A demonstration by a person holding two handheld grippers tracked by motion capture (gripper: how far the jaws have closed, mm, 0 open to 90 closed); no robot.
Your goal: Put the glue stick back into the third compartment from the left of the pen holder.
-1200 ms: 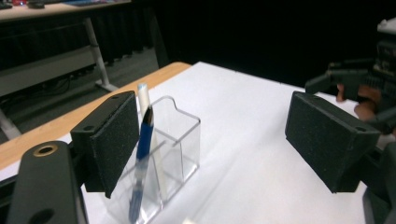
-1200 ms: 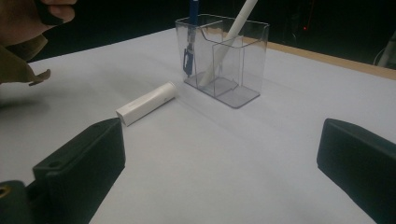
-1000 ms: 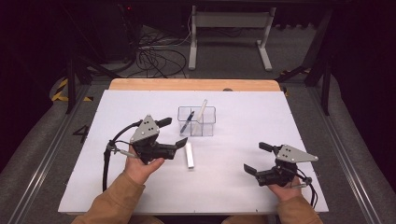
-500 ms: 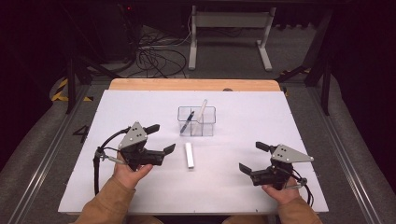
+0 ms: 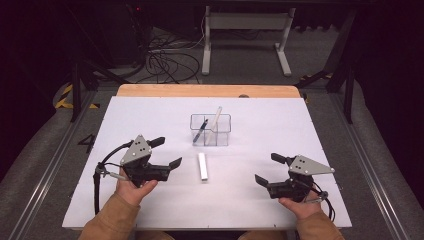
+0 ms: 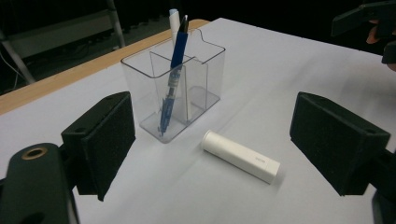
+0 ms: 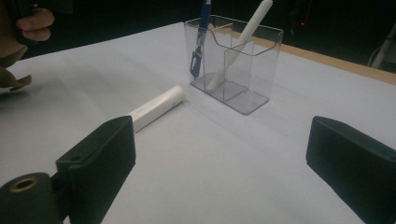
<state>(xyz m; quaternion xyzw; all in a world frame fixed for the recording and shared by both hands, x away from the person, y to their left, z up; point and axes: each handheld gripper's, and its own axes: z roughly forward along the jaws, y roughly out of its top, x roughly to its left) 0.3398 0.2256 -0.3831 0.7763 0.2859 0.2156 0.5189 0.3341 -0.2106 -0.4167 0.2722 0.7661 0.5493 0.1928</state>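
1. The left gripper (image 5: 167, 152) sits in the lower left of the high view, held in a hand (image 5: 132, 187) with a tan sleeve; its jaws stand wide apart with nothing between them.
2. The right gripper (image 5: 270, 169) sits in the lower right of the high view. Its jaws are apart and hold nothing, though they have just been closing a little.
3. A short white plastic cylinder (image 5: 202, 166) lies flat on the white table top (image 5: 150, 120) at the centre of the high view, between the two grippers and touching neither.
4. In the left gripper view the white cylinder (image 6: 240, 156) lies at lower centre, ahead of the gap between the two black jaws.
5. In the right gripper view it (image 7: 156, 107) lies at middle left, just beyond the left jaw.
6. A clear plastic holder with compartments (image 5: 222, 137) stands just above the cylinder in the high view, near it but apart.
7. A blue pen (image 5: 200, 131) leans in the holder's left compartment; a white pen (image 5: 215, 119) leans in another, its tip rising above the rim.
8. In the left gripper view the blue pen (image 6: 175, 74) stands almost upright in the holder (image 6: 140, 88).
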